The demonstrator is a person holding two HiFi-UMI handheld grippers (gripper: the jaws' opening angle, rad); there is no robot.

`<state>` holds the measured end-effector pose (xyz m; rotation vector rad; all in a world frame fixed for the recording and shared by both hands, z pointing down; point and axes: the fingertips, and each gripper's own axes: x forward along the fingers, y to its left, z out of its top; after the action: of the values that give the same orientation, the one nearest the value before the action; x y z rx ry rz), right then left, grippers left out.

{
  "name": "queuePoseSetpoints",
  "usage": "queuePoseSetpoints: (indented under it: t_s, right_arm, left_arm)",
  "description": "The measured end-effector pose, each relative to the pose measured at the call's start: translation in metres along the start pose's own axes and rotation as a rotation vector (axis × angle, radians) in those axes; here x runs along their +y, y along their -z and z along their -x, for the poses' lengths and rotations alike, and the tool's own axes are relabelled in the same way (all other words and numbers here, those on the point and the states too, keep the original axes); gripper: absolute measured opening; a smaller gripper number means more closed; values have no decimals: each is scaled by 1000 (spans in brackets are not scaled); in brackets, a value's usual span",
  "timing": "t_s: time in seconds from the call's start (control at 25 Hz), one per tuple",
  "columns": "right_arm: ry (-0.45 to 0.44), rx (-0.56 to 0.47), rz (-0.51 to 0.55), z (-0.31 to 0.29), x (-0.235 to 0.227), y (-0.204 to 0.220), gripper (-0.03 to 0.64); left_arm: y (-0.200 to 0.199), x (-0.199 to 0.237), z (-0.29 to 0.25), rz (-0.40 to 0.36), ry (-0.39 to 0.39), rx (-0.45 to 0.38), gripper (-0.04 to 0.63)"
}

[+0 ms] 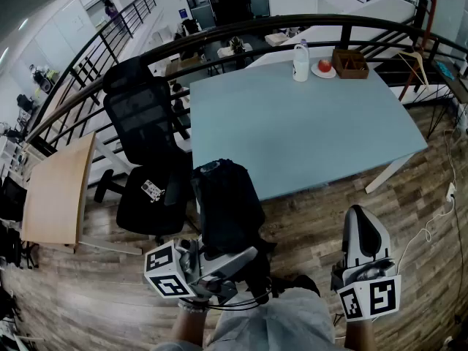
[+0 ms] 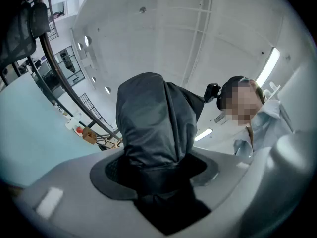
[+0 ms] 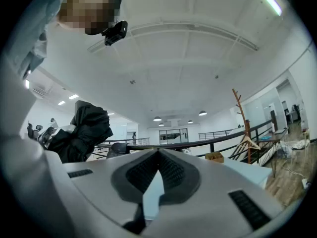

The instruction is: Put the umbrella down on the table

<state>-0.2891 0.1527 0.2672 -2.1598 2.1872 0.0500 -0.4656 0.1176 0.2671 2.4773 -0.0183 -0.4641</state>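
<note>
Clamping the folded black umbrella (image 2: 151,118) low on its bundle, your left hand-held gripper (image 2: 158,170) stands wide around it, the fabric rising out of the jaws. Your right hand-held gripper (image 1: 363,224) waits at your right side, jaws together on nothing. The umbrella sits short of the tabletop (image 1: 307,134), above the wooden floor (image 1: 307,218) and just beside the office chair (image 1: 142,148).

I judge the main risk is letting go too soon: it would drop to the floor. The bundle looks top-heavy, so it may tip in the grip as you reach, and loose cloth could catch on the jaws.

Counted: one umbrella, two hand-held grippers, one tabletop, one chair, one bottle (image 1: 300,61), one plate (image 1: 323,70) with one red fruit, one wooden box (image 1: 349,63)
</note>
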Motion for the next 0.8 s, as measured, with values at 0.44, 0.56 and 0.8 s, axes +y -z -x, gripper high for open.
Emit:
queuePoseSetpoints:
  t_s: [0.44,0.56,0.8]
  right_arm:
    - [-14,23,19,121,-50,-8,-5]
    - [-26,33,7,147,-57,-2,-5]
    - [-56,26,-23,183,-69,-1,-5]
  left_arm:
    - [98,-82,-63,-11,-30,36,270]
    - [121,-100,-69,-25,-49,44,270]
    - [152,-129,-80,-73,-80,56,270]
